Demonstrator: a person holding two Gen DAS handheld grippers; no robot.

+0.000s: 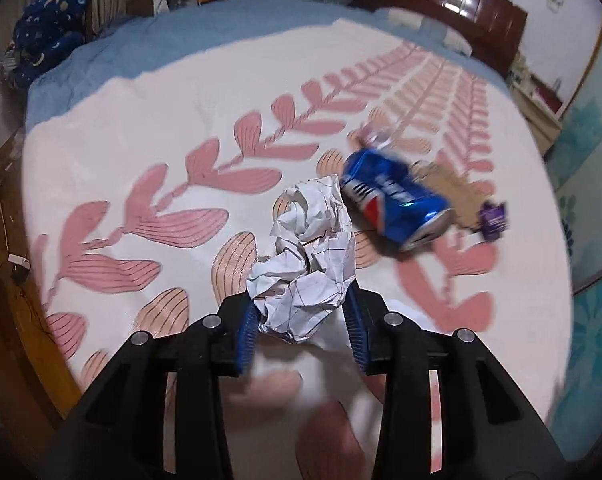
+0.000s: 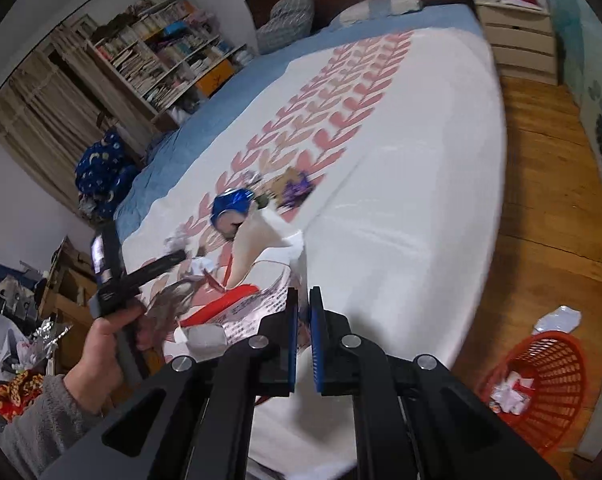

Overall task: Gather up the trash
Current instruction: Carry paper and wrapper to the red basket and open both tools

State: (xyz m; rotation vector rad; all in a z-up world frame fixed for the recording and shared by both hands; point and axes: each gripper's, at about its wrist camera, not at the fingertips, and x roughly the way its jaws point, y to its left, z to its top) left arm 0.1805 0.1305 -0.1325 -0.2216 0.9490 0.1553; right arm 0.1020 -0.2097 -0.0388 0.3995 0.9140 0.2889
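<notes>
crumpled paper (image 1: pixel 307 256) clamped in the left gripper (image 1: pixel 301 322)
right gripper (image 2: pixel 303 338) pinches a thin plastic bag (image 2: pixel 261 248) — blue can (image 1: pixel 395 196) lies beside the paper on the bed (image 1: pixel 141 136).

Soft, even indoor light; motion blur smears both fisheye views, edges bending into dark corners.

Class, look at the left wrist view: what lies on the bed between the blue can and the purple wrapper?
A brown cardboard scrap lies between the can and the wrapper, in the left wrist view.
</notes>
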